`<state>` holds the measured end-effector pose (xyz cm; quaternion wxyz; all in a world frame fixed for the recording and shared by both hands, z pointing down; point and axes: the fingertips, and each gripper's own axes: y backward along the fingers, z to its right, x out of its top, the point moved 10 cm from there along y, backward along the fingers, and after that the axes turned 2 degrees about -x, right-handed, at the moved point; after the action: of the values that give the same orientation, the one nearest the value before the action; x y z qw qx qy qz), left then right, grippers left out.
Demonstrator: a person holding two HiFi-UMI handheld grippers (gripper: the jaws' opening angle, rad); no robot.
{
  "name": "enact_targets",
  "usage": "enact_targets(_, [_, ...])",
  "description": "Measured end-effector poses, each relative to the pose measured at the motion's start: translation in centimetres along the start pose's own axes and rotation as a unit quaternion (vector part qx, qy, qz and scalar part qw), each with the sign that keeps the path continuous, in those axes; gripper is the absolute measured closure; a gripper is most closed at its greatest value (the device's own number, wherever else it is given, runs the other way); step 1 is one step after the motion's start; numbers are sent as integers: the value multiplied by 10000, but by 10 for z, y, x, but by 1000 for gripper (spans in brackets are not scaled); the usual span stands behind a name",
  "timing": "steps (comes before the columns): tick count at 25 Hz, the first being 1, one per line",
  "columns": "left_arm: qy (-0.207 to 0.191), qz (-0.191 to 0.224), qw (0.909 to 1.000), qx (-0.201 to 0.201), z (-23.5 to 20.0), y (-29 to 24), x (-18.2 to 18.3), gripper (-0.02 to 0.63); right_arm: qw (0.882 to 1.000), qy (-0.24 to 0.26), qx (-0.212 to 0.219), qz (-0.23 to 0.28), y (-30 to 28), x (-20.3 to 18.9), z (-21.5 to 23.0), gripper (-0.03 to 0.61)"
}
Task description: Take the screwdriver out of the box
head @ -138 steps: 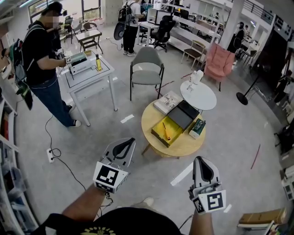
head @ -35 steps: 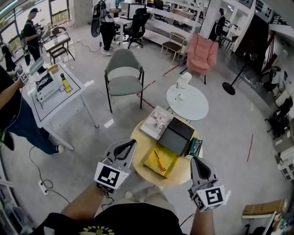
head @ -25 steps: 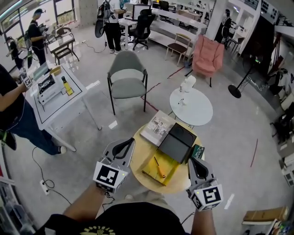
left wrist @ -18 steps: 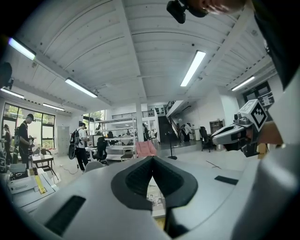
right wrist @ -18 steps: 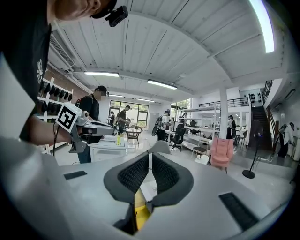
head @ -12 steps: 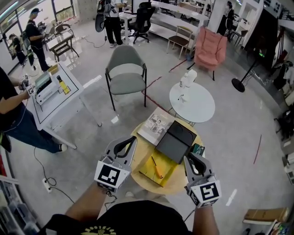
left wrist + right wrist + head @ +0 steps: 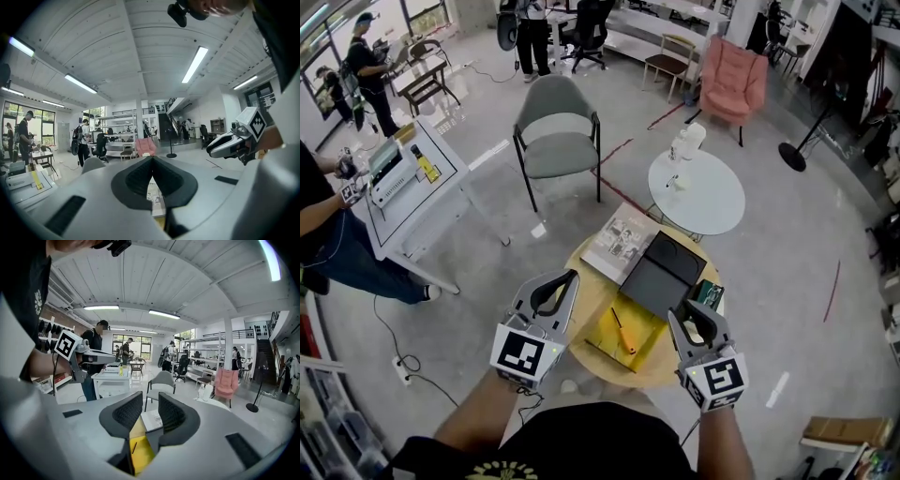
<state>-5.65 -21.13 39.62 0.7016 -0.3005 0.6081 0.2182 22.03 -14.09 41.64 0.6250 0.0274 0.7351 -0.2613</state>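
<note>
1. Position. You have closed on the table (image 7: 664, 366) over the last seconds. Both grippers now hang over its near edge, where earlier they were well short of it.

2. Right gripper (image 7: 693, 315). Its jaws have just been opening and now stand moderately apart. Nothing is between them: the right gripper view shows only the yellow box (image 7: 140, 453) far below, through the gap.

3. Left gripper (image 7: 566, 279). Its jaws are together and empty.

4. Task item. The screwdriver (image 7: 623, 334) lies flat in the box (image 7: 645, 321), orange handle towards you. The black lid (image 7: 661, 277) is folded back beyond it. The screwdriver sits between the two grippers and nearer the right one; neither touches it.

5. Meaning. The approach appears complete and the right gripper is prepared to grasp. The pick itself has not yet begun. You will likely need to lower the right gripper and straddle the handle before closing.
</note>
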Motion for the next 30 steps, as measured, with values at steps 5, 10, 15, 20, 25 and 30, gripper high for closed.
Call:
enact_targets(5, [-65, -75, 9999, -18, 1, 1, -8, 601, 9998, -92, 81, -125, -8, -18, -5, 449])
enact_targets(10, [-67, -128, 9999, -27, 6, 3, -17, 601, 9989, -232, 158, -368, -10, -30, -14, 443])
enact_targets(15, [7, -236, 9997, -39, 7, 8, -33, 601, 9975, -311, 238, -583, -18, -55, -22, 442])
enact_targets(20, [73, -292, 9995, -25, 5, 13, -46, 601, 9957, -380, 364, -763, -27, -76, -33, 440])
enact_targets(25, [105, -350, 9993, 4, 3, 19, -55, 601, 9947, -459, 350, -852, -33, -93, -35, 437])
enact_targets(30, [94, -397, 9992, 11, -1, 24, -58, 601, 9932, -438, 332, -1028, -38, -113, -42, 434])
